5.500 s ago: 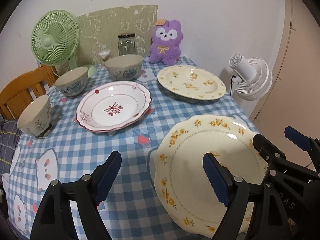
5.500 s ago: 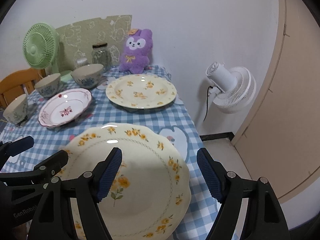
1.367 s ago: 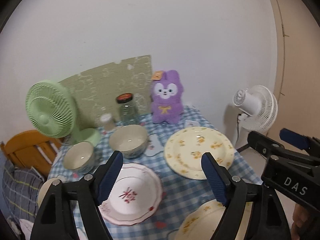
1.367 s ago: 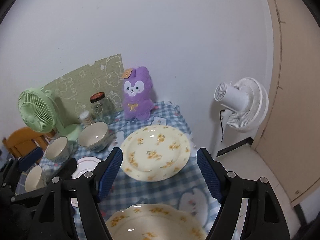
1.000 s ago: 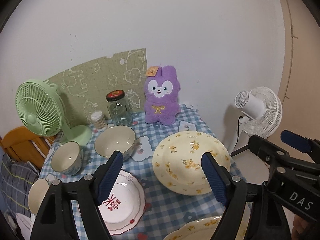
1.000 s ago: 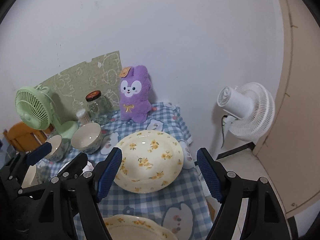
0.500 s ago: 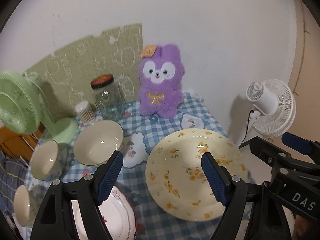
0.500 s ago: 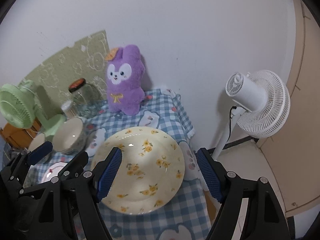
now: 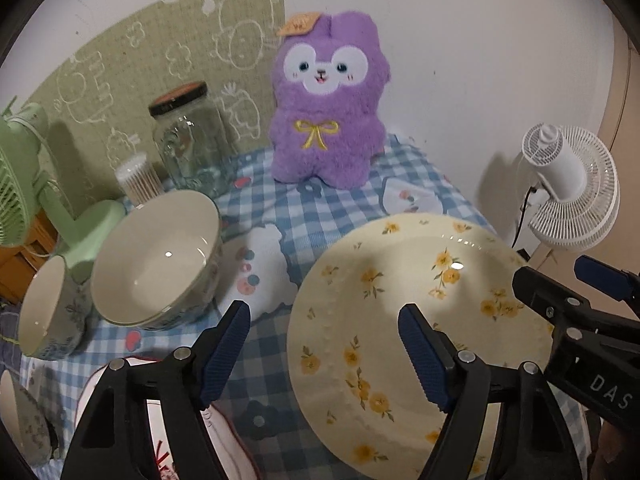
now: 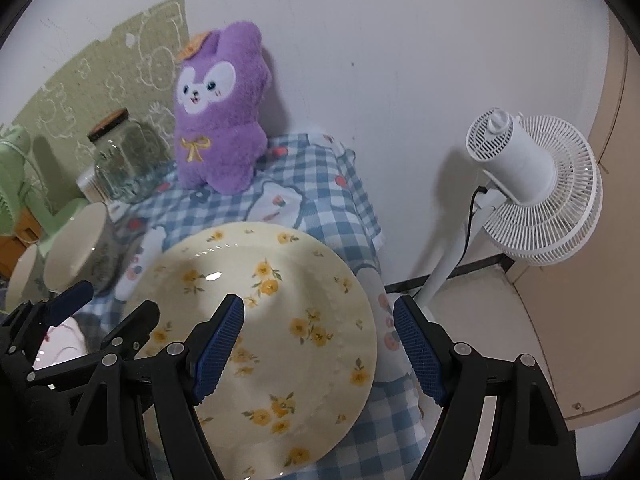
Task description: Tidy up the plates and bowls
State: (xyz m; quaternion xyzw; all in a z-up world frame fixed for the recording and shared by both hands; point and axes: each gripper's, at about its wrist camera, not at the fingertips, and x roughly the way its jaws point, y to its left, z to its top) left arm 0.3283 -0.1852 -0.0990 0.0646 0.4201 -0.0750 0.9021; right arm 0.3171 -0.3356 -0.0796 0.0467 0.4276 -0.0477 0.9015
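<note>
Over the far right of the blue gingham tabletop (image 9: 332, 220), both grippers hang above the round cream plate with yellow flowers (image 9: 400, 312), which lies flat near the cloth's right edge, in front of the purple plush rabbit (image 9: 326, 108). The left gripper (image 9: 324, 354) straddles the plate's left rim, its jaws closing slightly yet wide apart with nothing pressed between them; the right gripper (image 10: 318, 350) stands with jaws spread and empty across the plate's right rim. To lift it well, I judge each side should slip one pad under the raised rim and pinch the lip evenly, keeping the plate level, since glazed ceramic looks slick and heavy. That plate is shallow, glossy, with a beaded ring inside its rim. Left of it sit a deep glazed bowl (image 9: 160, 260) and a smaller bowl (image 9: 48, 312), both smooth and cream inside, and a red-trimmed scalloped plate (image 9: 224, 440) at the near edge.
</note>
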